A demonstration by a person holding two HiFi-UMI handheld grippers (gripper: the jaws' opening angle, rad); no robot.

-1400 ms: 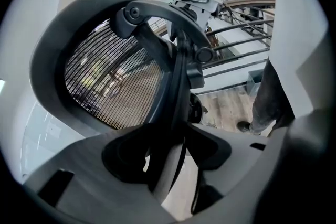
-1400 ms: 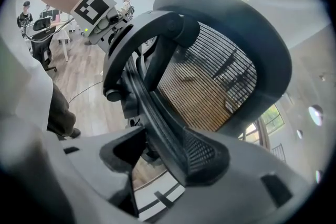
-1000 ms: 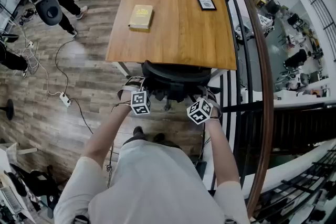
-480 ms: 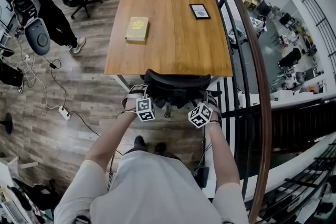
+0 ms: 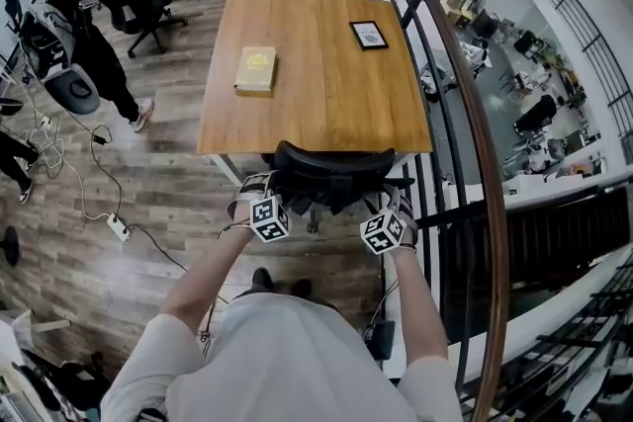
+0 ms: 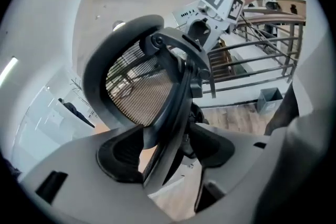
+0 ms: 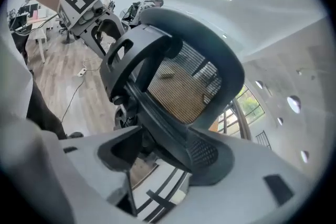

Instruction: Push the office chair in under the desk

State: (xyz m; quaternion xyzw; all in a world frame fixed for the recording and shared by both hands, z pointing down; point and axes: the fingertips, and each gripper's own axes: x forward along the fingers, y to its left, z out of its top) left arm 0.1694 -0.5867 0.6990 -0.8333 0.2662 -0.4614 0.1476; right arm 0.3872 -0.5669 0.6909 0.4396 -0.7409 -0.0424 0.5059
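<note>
One office chair [image 5: 331, 175] stood at the near edge of one wooden counter [image 5: 326, 89], with its seat and base hidden from above. Two grippers, the left gripper [image 6: 165, 152] and the right gripper [image 7: 163, 152], each clamped the chair's back frame. One book [image 5: 256, 69] and one framed picture [image 5: 369, 35] lay on the counter.

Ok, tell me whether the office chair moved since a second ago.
Yes: the office chair has edged slightly forward, toward the near edge of the desk.
</note>
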